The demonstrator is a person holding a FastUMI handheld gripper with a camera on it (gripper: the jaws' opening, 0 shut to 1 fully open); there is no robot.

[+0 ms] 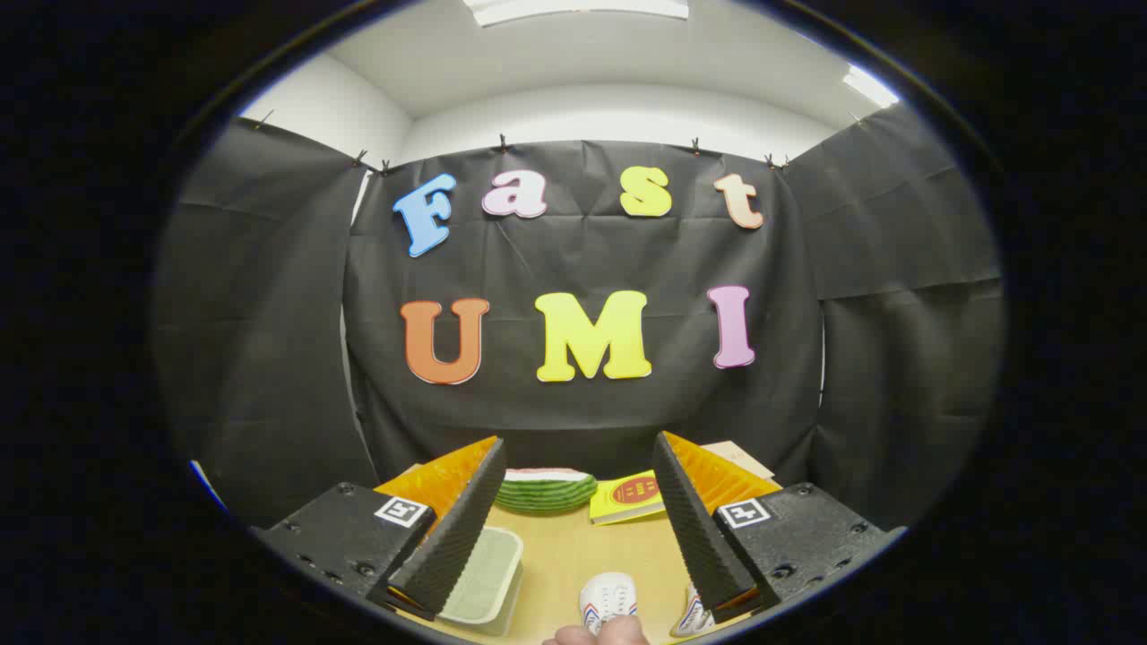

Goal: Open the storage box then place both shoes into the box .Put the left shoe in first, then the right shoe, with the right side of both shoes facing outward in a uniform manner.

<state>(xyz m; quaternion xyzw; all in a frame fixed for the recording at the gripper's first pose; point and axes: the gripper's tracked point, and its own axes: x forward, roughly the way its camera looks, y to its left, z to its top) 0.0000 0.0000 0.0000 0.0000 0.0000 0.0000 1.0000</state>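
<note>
Cloth (pixel 591 269), black and creased, hangs as the booth's back wall and wraps round on both sides, pinned along its top edge by small clips. Above it runs a white wall and a white ceiling with a light panel (pixel 578 9) overhead and a second one off to the right. A narrow gap between cloth panels on the left lets a strip of white wall through.

Below the cloth lies a table (pixel 573 555), pale wood, smooth and lit evenly. The gripper (pixel 578 515) is held over its near part with its fingers spread wide, nothing between them but bare tabletop.

Beside the left finger sits the box (pixel 484 582), a clear plastic tub with a pale greenish tint; whether its lid is on cannot be told. At the table's far end, beyond the fingers, rests a watermelon slice (pixel 547 491), green rind facing forward. Next to it on the right lies a yellow book (pixel 627 497), and a brown card (pixel 739 457) peeks out behind the right finger.

Nearest of all, low between the fingers, stands one white shoe (pixel 607 598), toe up, with a hand (pixel 599 634) just under it. A second shoe (pixel 692 616) shows partly by the right finger.
</note>
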